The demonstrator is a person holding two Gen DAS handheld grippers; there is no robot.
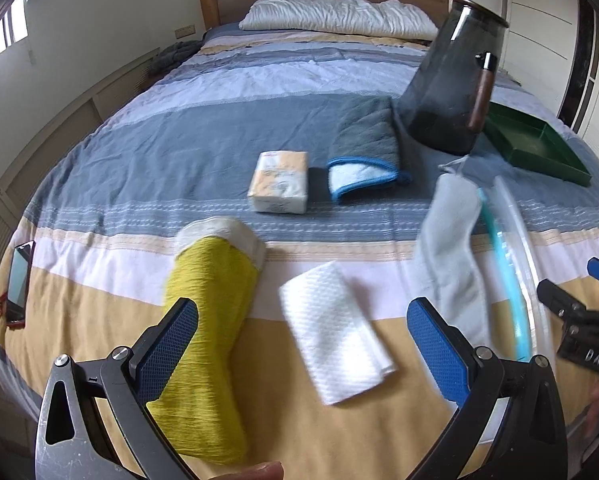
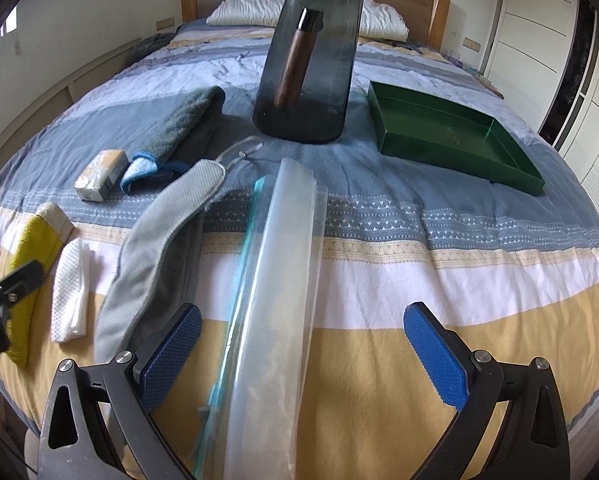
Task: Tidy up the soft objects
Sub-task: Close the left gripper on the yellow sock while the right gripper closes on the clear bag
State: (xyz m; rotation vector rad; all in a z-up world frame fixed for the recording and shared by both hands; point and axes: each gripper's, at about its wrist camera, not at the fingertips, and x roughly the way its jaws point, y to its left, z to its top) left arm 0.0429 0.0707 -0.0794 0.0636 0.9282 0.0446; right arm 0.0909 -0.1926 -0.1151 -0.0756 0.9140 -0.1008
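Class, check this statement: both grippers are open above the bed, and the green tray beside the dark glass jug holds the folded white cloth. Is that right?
Not quite. The green tray holds nothing, as the right wrist view shows. The folded white cloth lies on the bedspread next to the yellow sock. The rest stands: the left gripper and right gripper are open, and the tray sits beside the dark glass jug.
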